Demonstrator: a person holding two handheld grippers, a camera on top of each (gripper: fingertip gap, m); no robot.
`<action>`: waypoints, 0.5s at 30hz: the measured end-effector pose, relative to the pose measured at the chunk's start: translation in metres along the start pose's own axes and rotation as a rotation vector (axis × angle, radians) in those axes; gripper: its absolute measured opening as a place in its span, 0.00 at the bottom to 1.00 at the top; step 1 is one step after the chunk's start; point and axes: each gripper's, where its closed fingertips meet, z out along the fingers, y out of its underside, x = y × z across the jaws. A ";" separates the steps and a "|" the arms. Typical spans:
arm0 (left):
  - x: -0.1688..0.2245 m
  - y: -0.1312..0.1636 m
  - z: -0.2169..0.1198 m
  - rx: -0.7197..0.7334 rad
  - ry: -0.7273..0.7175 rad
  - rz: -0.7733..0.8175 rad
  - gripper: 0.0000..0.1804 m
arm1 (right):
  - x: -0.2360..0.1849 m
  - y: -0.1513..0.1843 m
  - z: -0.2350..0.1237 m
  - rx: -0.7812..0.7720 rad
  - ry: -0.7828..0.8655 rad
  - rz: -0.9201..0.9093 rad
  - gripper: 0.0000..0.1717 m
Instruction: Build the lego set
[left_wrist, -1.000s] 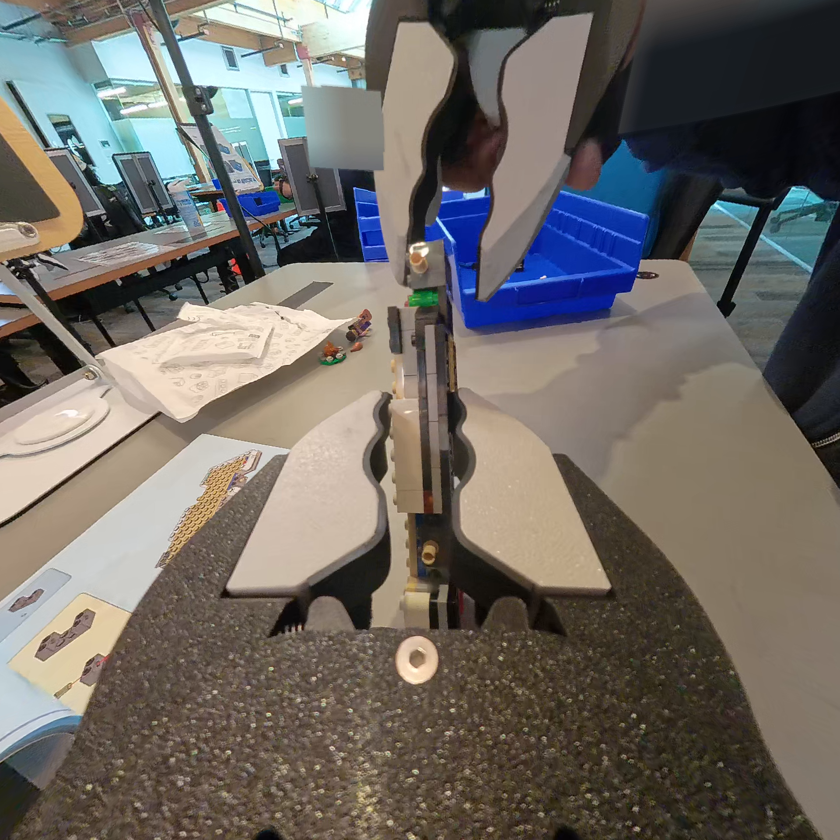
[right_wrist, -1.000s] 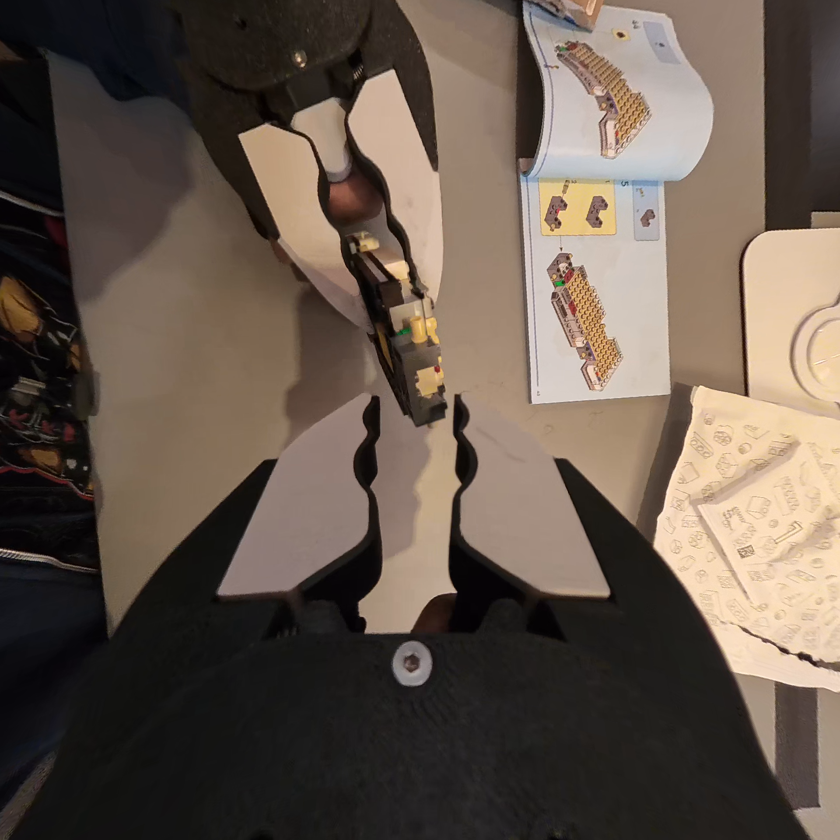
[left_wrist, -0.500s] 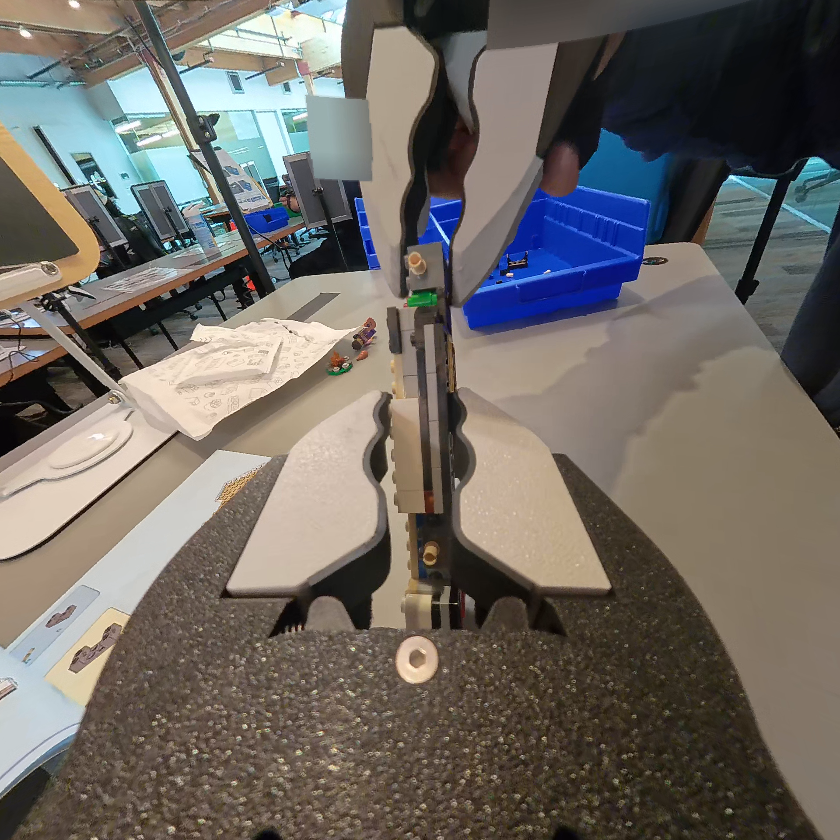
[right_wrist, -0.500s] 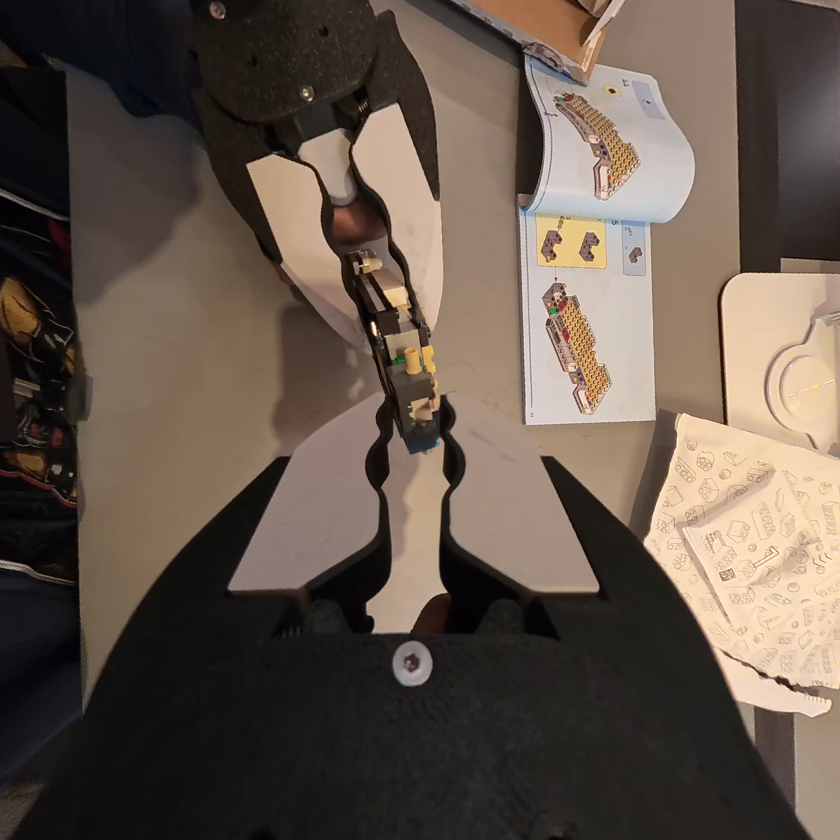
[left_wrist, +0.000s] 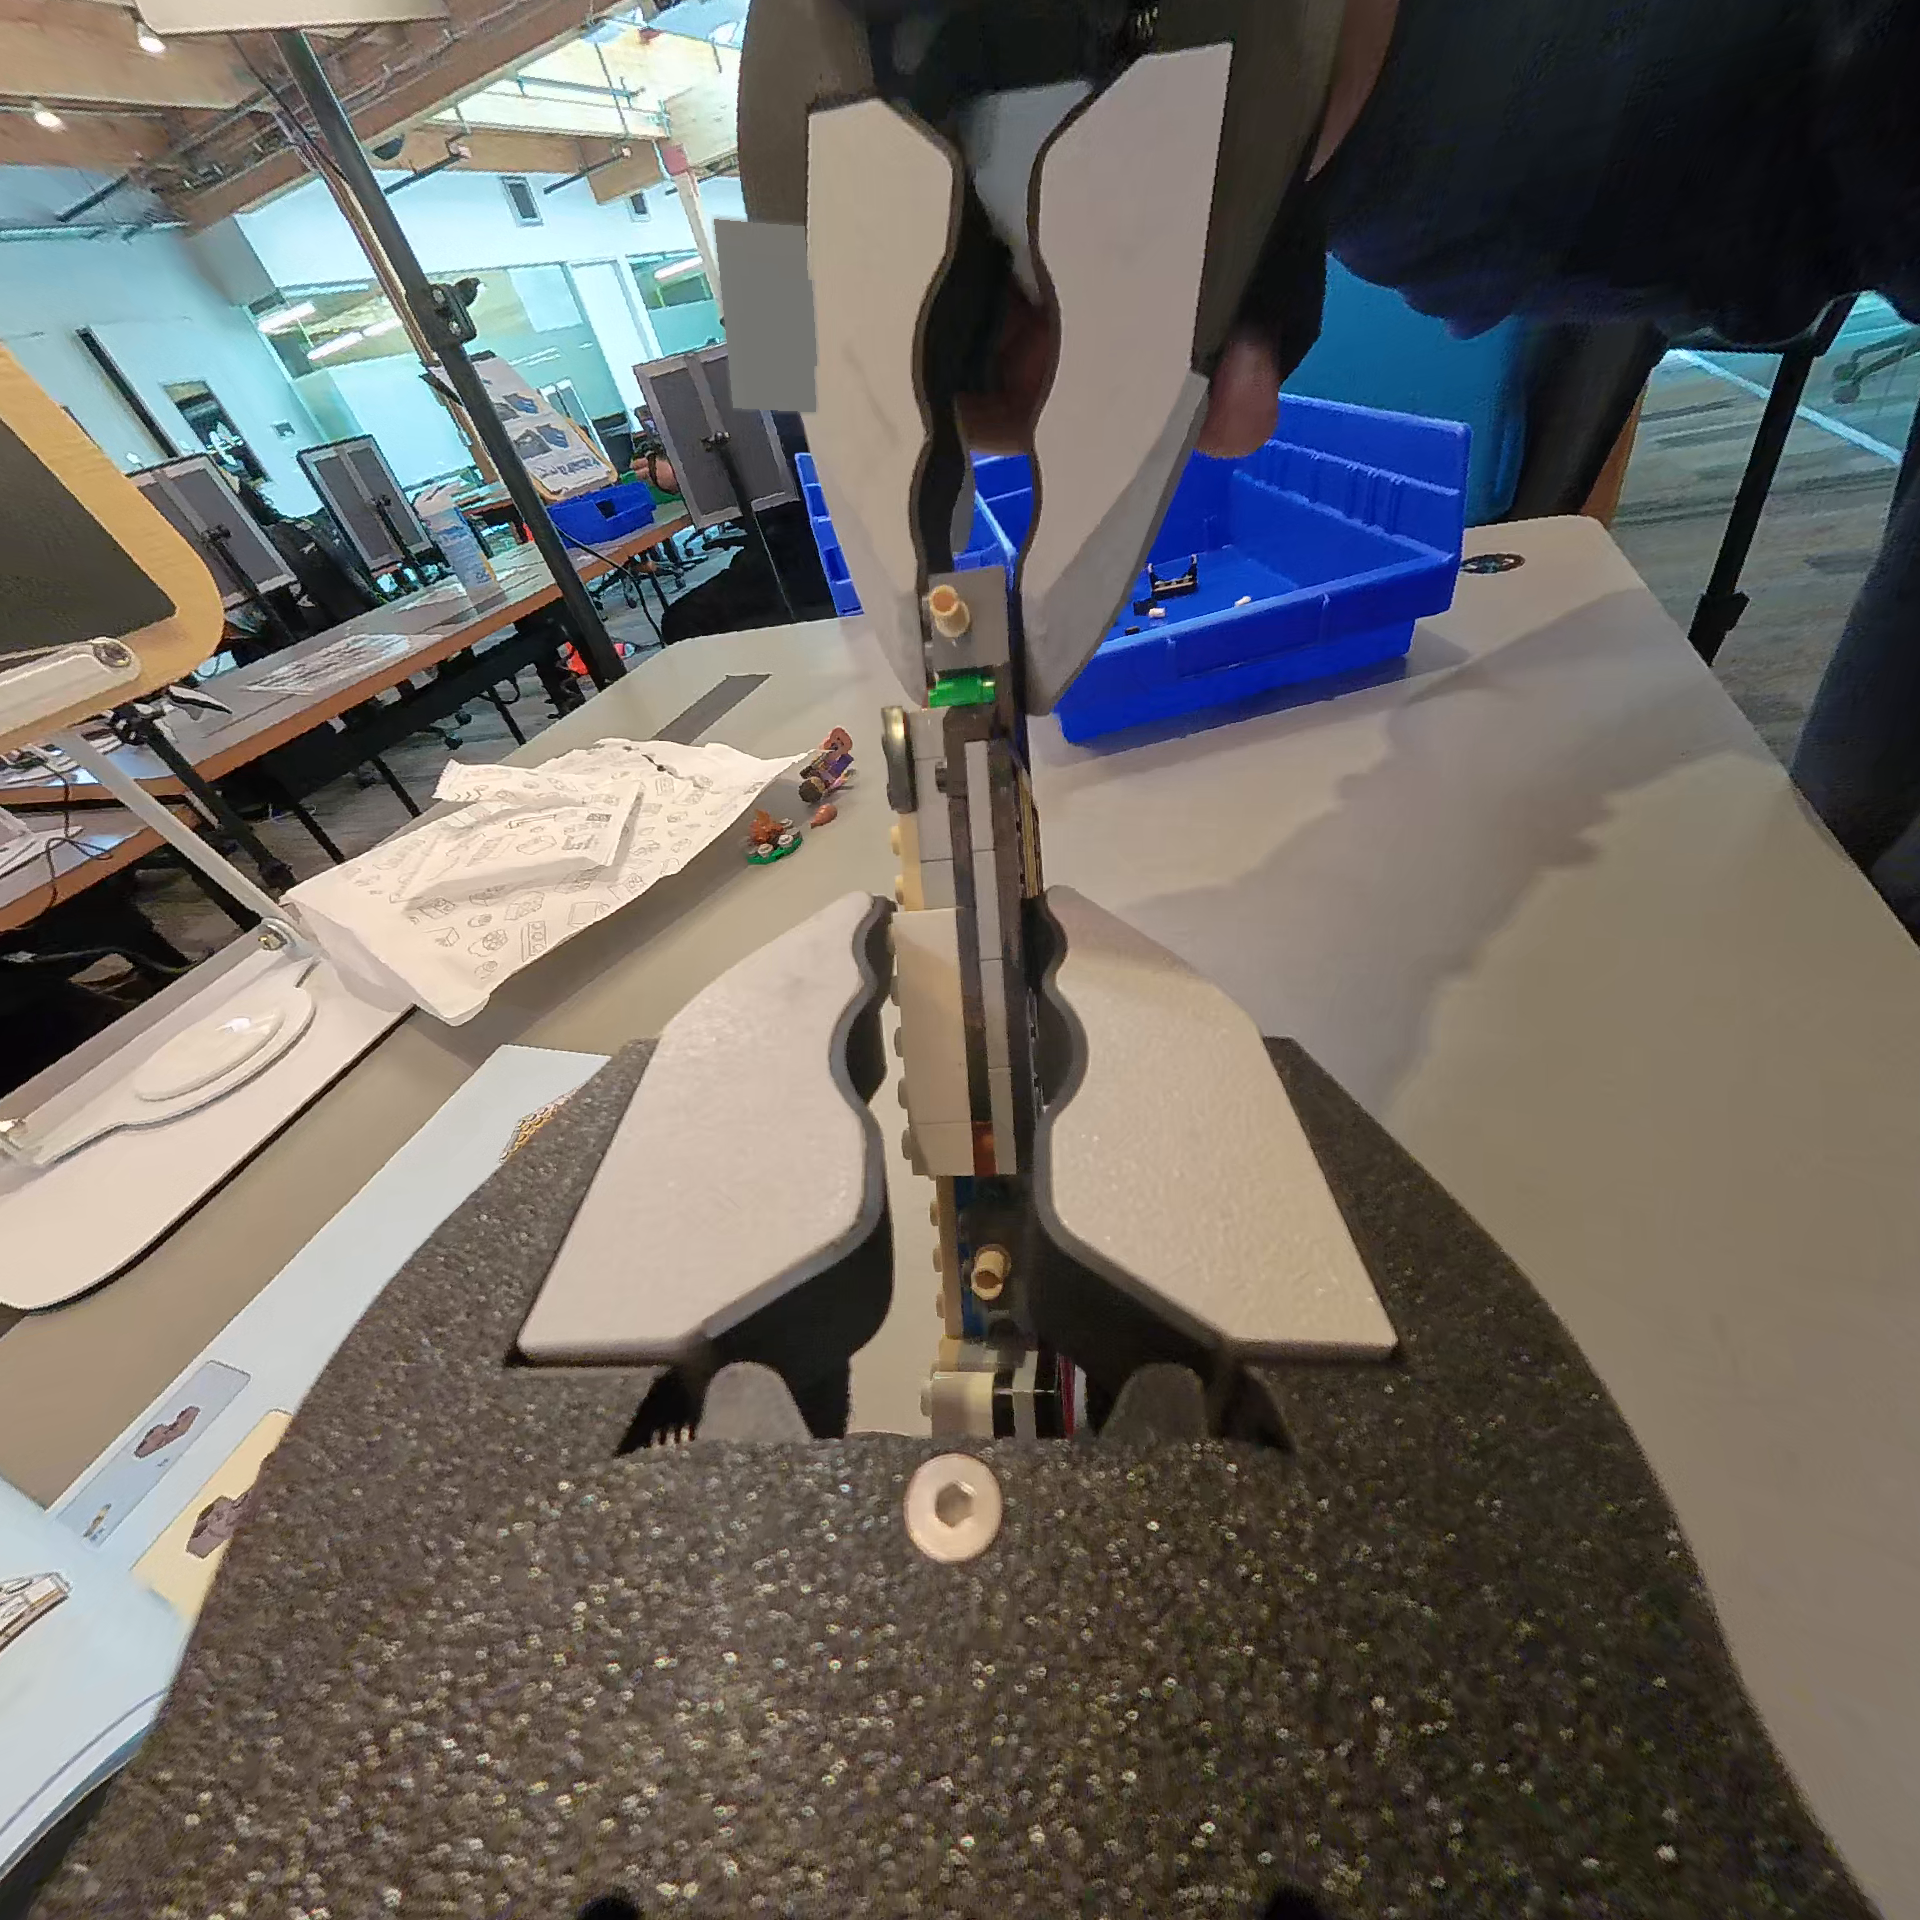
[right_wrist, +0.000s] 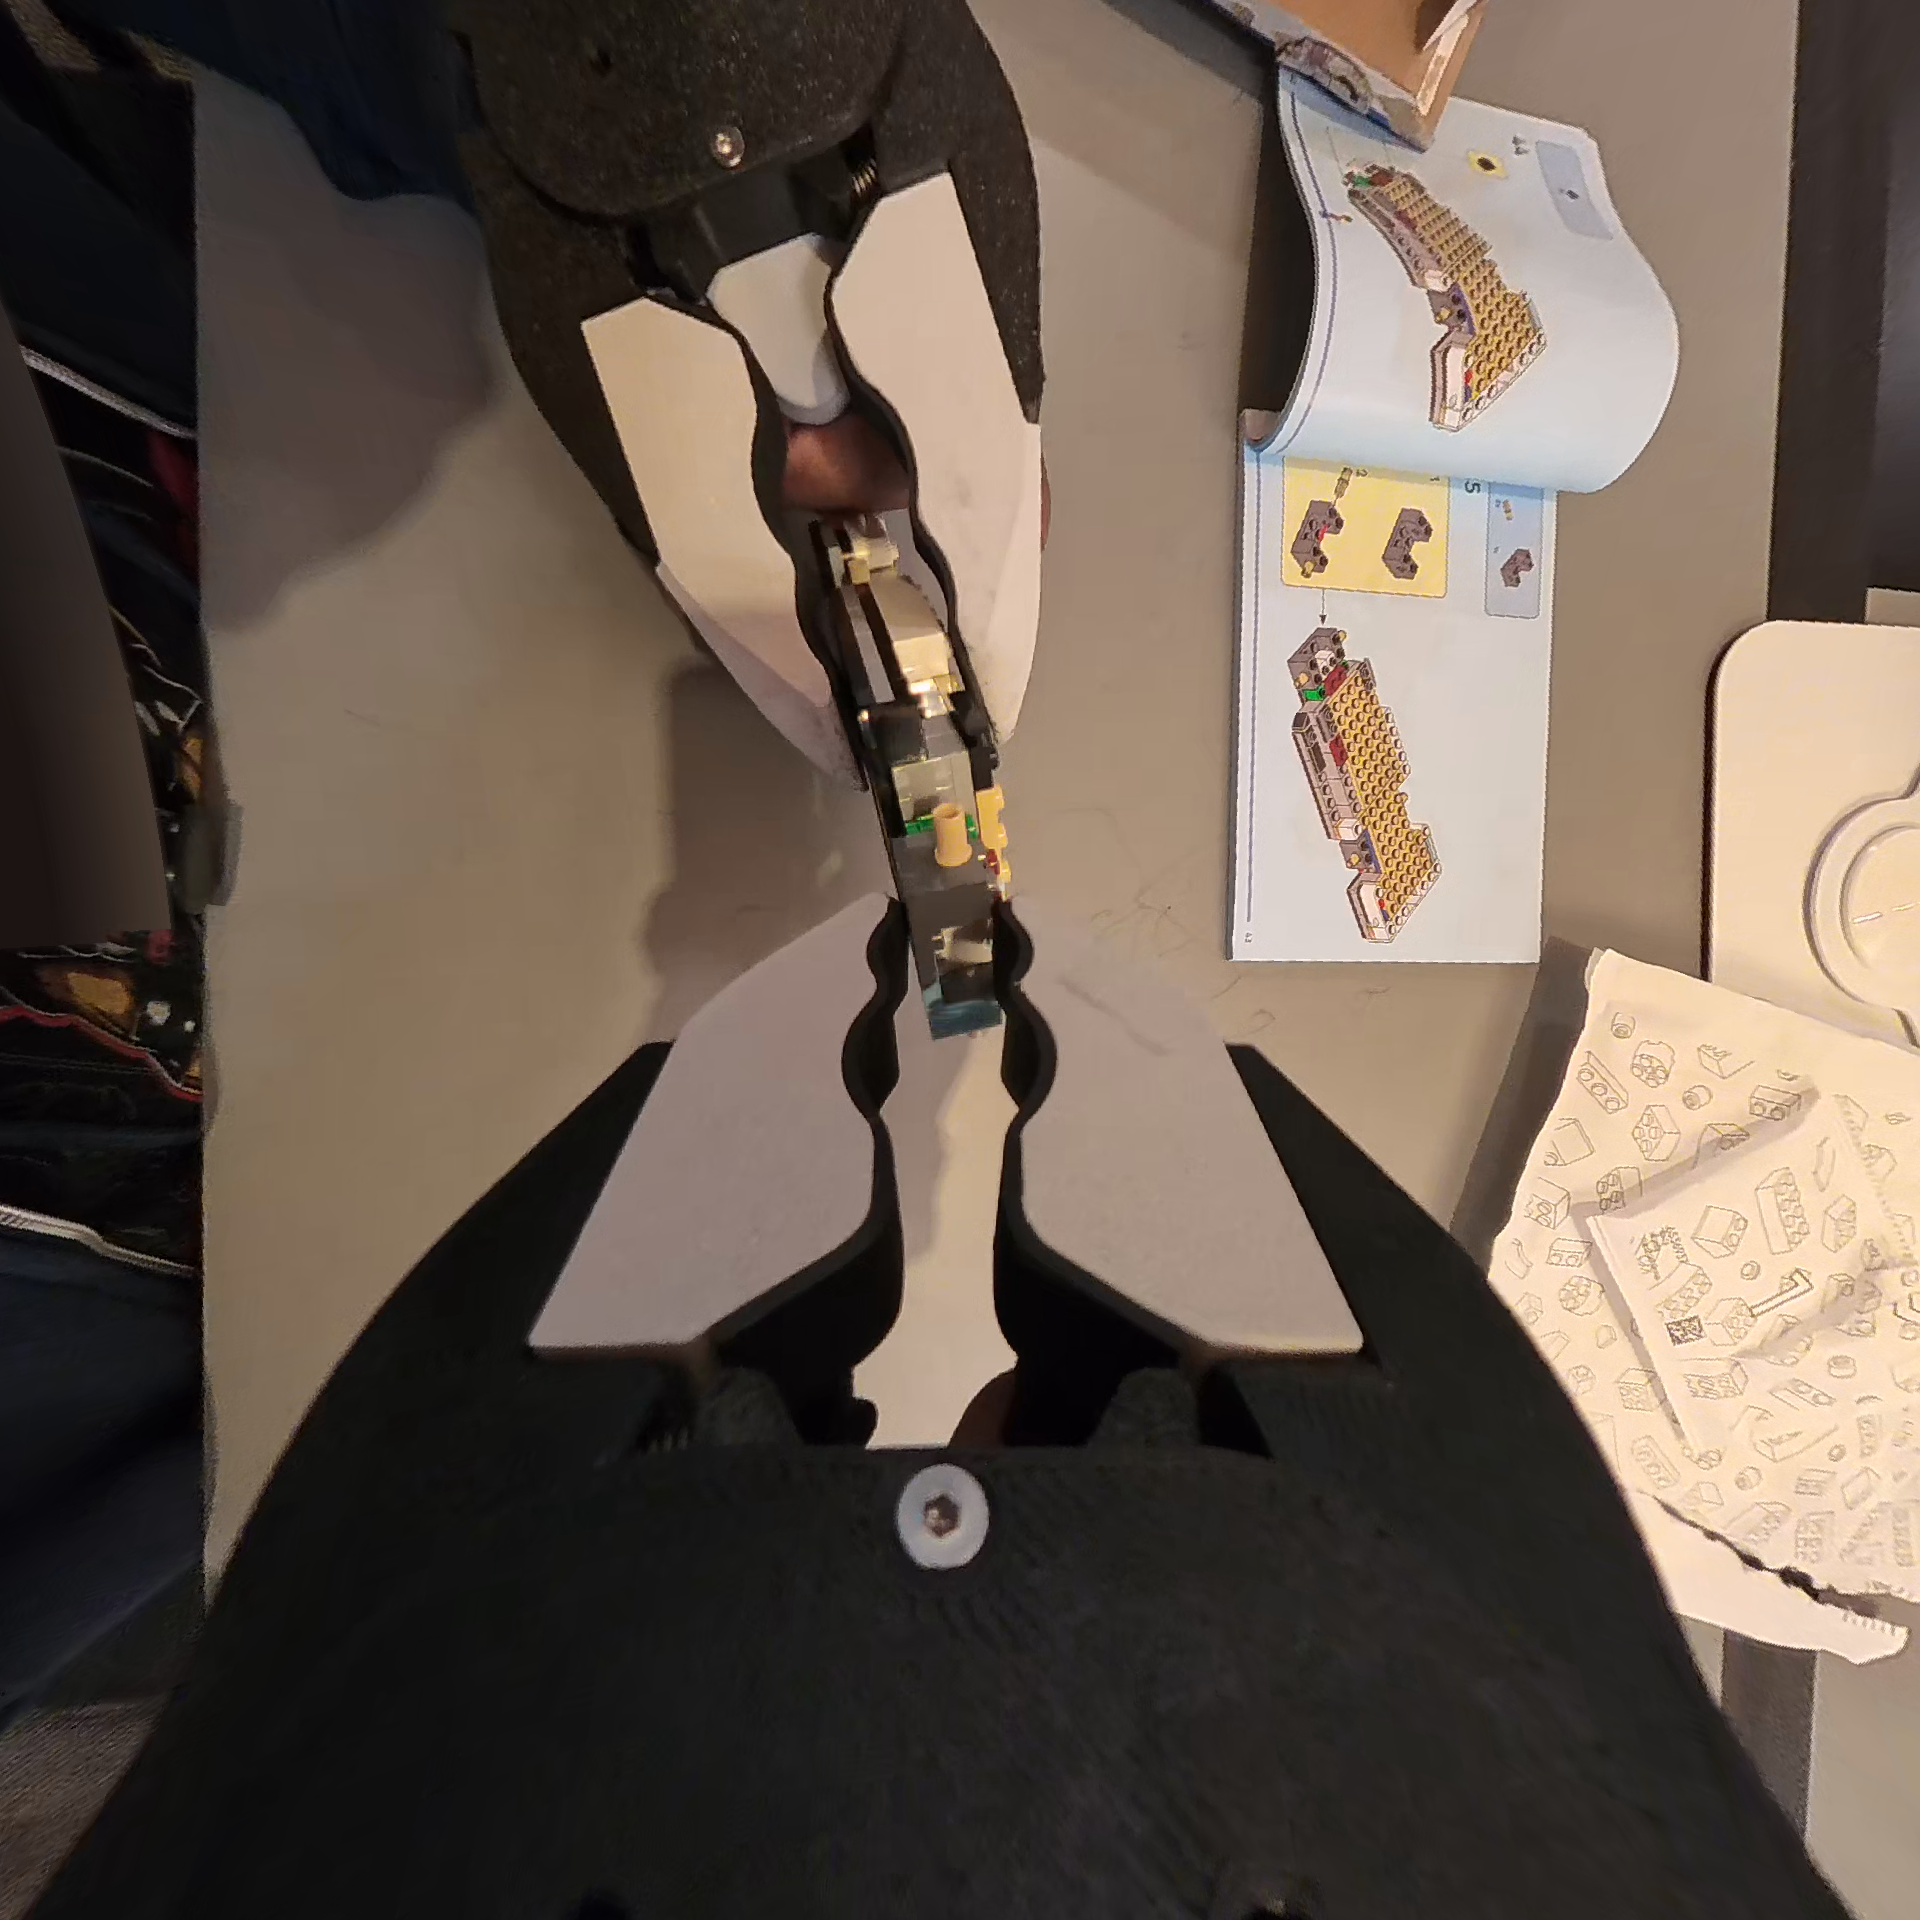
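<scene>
- Brick model (left_wrist: 961, 966), a long narrow build of grey, tan and dark bricks, is held edge-up in the air above the grey counter (left_wrist: 1351, 935), spanning from one gripper to the other.
- Counter carries everything else: a blue bin (left_wrist: 1299, 582) at 1 o'clock in the left wrist view, a white printed paper bag (left_wrist: 520, 873) at 10 o'clock, and an open instruction booklet (right_wrist: 1392, 623) at 2 o'clock in the right wrist view.
- Left gripper (left_wrist: 961, 935) is clamped on the model's near end, both pads pressed to its sides.
- Right gripper (right_wrist: 940, 935) has its fingers closed on the model's far end, at 12 o'clock in the left wrist view.
- Small loose brick pieces (left_wrist: 790, 831) lie on the counter just beside the paper bag, at 11 o'clock in the left wrist view.
</scene>
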 end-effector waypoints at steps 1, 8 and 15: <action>0.000 0.000 0.000 -0.004 -0.002 0.006 0.14 | 0.000 0.001 0.000 -0.004 -0.003 0.006 0.09; 0.002 0.002 0.001 -0.016 0.002 0.026 0.14 | -0.002 0.004 0.002 -0.026 -0.023 0.002 0.09; -0.004 0.003 -0.001 0.001 -0.012 0.000 0.14 | 0.007 -0.002 -0.007 0.010 0.074 -0.056 0.18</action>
